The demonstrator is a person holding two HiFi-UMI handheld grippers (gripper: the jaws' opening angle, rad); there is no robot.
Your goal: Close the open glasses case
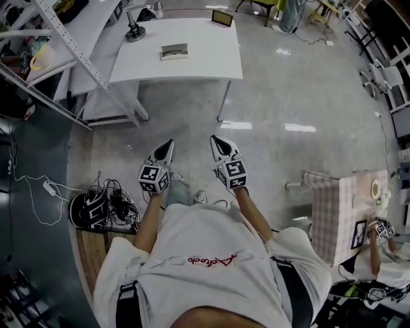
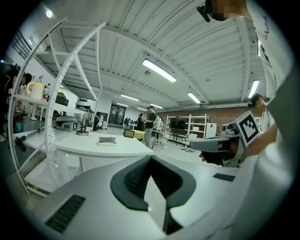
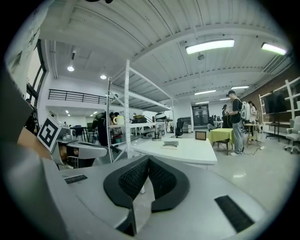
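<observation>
The glasses case [image 1: 174, 51] lies open on the white table [image 1: 211, 57] at the top of the head view, well ahead of both grippers. It also shows small and distant in the left gripper view, glasses case [image 2: 107, 141], and in the right gripper view, glasses case [image 3: 170, 145]. My left gripper [image 1: 170, 144] and right gripper [image 1: 214, 139] are held side by side over the bare floor, pointing toward the table. Both are shut with nothing between the jaws, as the left gripper [image 2: 150, 158] and right gripper [image 3: 148, 158] views show.
A desk lamp base [image 1: 134, 31] and a small framed screen [image 1: 222, 17] also sit on the table. A metal shelf rack [image 1: 70, 61] stands at the left, cables [image 1: 102, 206] lie on the floor, and a checkered table [image 1: 336, 214] with another person is at right.
</observation>
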